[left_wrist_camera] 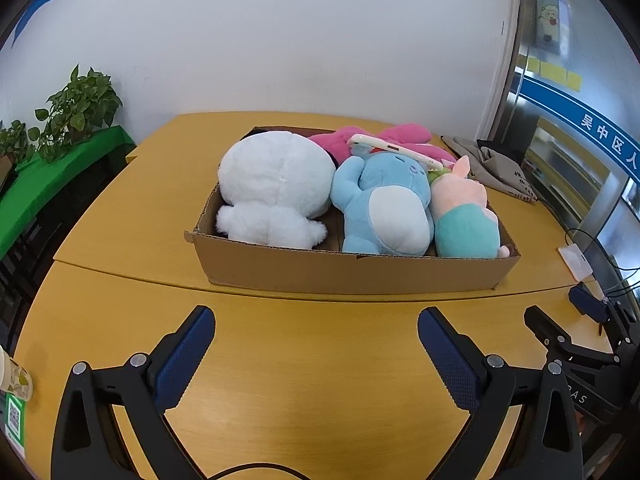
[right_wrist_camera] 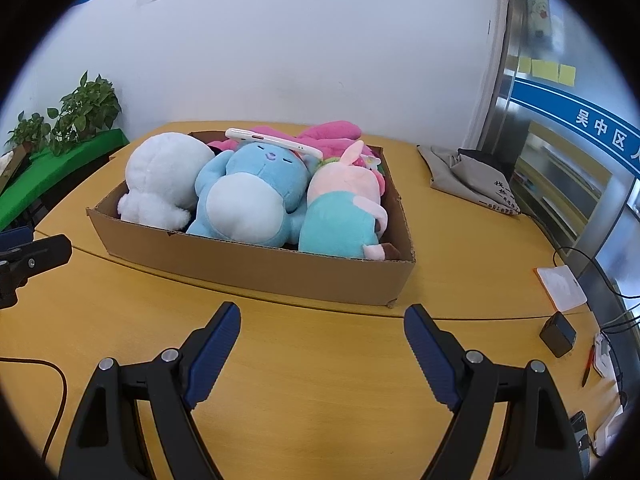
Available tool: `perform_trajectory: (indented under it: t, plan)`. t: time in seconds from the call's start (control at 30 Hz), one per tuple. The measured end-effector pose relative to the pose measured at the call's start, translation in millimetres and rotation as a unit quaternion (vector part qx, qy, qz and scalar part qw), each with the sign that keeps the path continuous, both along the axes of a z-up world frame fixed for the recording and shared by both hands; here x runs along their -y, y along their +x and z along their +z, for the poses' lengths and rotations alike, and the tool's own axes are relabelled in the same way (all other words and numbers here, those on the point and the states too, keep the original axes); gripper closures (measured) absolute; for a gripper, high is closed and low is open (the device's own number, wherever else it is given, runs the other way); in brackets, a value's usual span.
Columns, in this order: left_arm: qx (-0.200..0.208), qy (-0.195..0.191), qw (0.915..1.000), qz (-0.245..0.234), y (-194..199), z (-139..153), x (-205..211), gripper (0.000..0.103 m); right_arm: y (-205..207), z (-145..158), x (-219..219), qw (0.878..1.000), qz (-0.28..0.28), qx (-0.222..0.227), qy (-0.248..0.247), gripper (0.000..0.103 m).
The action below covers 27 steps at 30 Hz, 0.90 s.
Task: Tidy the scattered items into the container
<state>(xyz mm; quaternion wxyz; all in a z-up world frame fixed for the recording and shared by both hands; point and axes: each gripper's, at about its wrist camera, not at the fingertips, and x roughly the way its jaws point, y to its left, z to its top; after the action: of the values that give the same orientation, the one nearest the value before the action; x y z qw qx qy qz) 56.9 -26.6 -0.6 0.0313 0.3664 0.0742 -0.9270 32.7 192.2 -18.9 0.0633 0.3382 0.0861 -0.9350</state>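
Observation:
A shallow cardboard box (left_wrist_camera: 344, 274) (right_wrist_camera: 260, 272) stands on the yellow table. In it lie a white plush (left_wrist_camera: 276, 188) (right_wrist_camera: 168, 176), a blue plush (left_wrist_camera: 380, 208) (right_wrist_camera: 252, 192), a pink-and-teal plush (left_wrist_camera: 464, 220) (right_wrist_camera: 344, 216) and a pink plush (left_wrist_camera: 384, 136) (right_wrist_camera: 332, 132) at the back. A white phone (left_wrist_camera: 396, 152) (right_wrist_camera: 272, 142) rests on the blue plush's head. My left gripper (left_wrist_camera: 316, 344) is open and empty in front of the box. My right gripper (right_wrist_camera: 322, 340) is open and empty, also in front of the box.
A grey cloth bag (left_wrist_camera: 492, 168) (right_wrist_camera: 468, 176) lies right of the box. A white card (right_wrist_camera: 560, 284), a black block (right_wrist_camera: 558, 334), a pen and cables sit at the right edge. Potted plants (left_wrist_camera: 76, 108) stand on a green shelf at the left.

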Motion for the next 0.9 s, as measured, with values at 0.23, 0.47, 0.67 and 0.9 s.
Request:
perform_trajectory:
  t: [0.23,0.47,0.67,0.9]
  plan:
    - [0.005,-0.002,1.0,-0.004,0,-2,-5,0.0,-2,-2,-5,1.0,-0.003,0.002,-0.007,0.019]
    - [0.002,-0.006,0.9999,-0.014,-1,-2,-14,0.0,-2,-4,-11,1.0,-0.006,0.004,-0.014,0.019]
    - [0.004,-0.005,0.9999,-0.015,-2,-3,-16,0.0,-2,-4,-16,1.0,-0.008,0.004,-0.019,0.019]
    - [0.005,-0.006,0.9999,-0.012,-2,-4,-16,0.0,-3,-6,-18,1.0,-0.008,0.007,-0.02,0.019]
